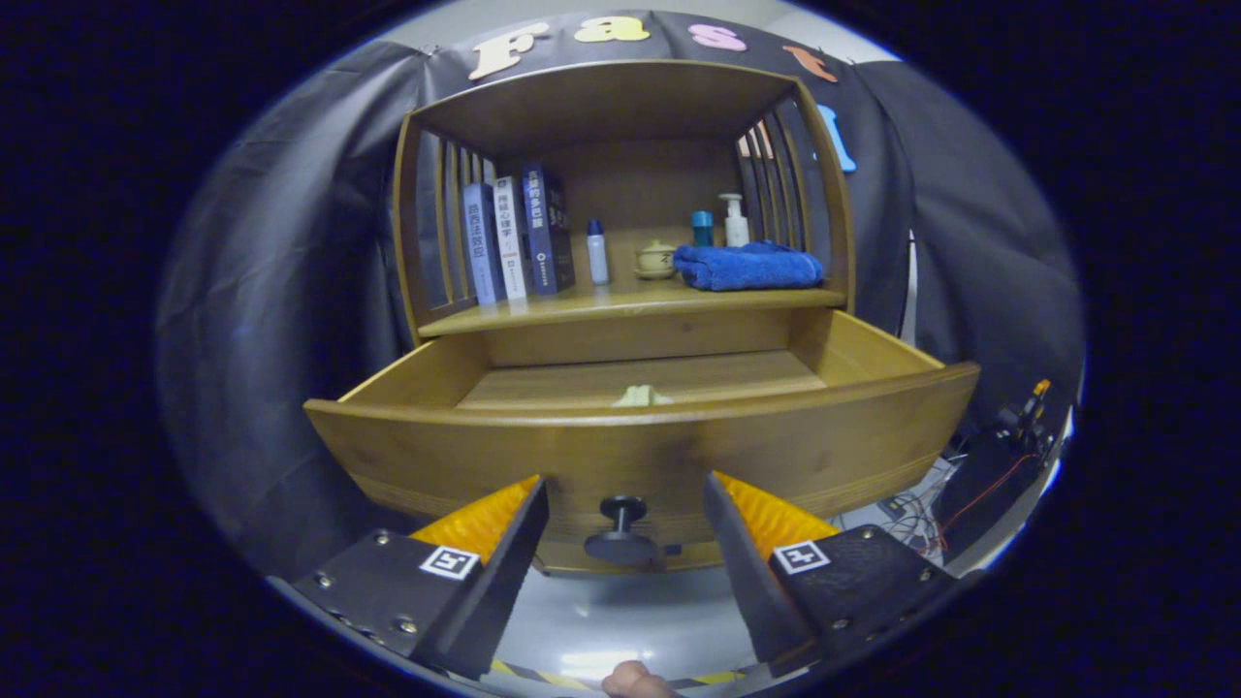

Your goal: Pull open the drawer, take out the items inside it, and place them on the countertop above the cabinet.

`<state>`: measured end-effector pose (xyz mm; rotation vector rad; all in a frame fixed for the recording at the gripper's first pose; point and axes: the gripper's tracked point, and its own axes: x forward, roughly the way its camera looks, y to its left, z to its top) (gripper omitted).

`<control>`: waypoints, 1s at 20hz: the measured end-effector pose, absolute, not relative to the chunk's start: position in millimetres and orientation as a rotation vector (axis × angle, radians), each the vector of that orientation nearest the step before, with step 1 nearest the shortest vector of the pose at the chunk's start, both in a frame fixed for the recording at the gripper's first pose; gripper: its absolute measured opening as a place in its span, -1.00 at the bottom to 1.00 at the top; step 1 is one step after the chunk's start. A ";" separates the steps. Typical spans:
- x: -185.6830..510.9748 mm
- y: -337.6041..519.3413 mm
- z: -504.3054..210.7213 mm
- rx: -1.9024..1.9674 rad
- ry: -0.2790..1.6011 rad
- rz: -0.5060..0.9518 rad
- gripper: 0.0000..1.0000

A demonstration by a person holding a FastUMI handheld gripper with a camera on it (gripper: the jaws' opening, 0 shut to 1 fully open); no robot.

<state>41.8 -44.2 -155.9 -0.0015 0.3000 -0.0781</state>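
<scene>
A wooden cabinet stands ahead of me with its drawer (640, 441) pulled out. A small pale item (641, 396) lies inside the drawer, just behind the front panel, mostly hidden by it. The dark round knob (622, 528) on the drawer front sits between my fingers, and neither finger touches it. My gripper (625, 504) is open, with a wide gap on each side of the knob. The countertop (620, 302) lies directly above the drawer.
On the countertop stand three books (514, 240) at the left, a small bottle (597, 252), a little pot (656, 260), a folded blue towel (747, 267) and a pump bottle (735, 221). Cables and gear (979, 475) lie on the floor at the right. A hand (635, 681) shows below the fingers.
</scene>
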 end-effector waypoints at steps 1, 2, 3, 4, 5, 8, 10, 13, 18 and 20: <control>41.7 -46.4 -145.5 -0.003 0.299 -0.088 0.99; 43.4 -47.8 -137.0 -0.001 0.297 -0.095 0.99; 43.5 -48.2 -129.0 0.000 0.298 -0.096 0.99; 45.3 -47.5 -120.5 -0.003 0.291 -0.095 0.99; 46.9 -47.4 -112.4 -0.012 0.287 -0.095 0.99; 55.7 -44.4 -94.8 -0.076 0.269 -0.087 0.99; 64.4 -42.1 -89.2 -0.116 0.281 -0.082 0.98; 79.3 -35.9 -83.8 -0.116 0.313 -0.068 0.98; 111.0 -40.1 -80.6 -0.167 0.366 -0.060 0.99; 124.0 -44.4 -86.3 -0.178 0.399 -0.063 0.99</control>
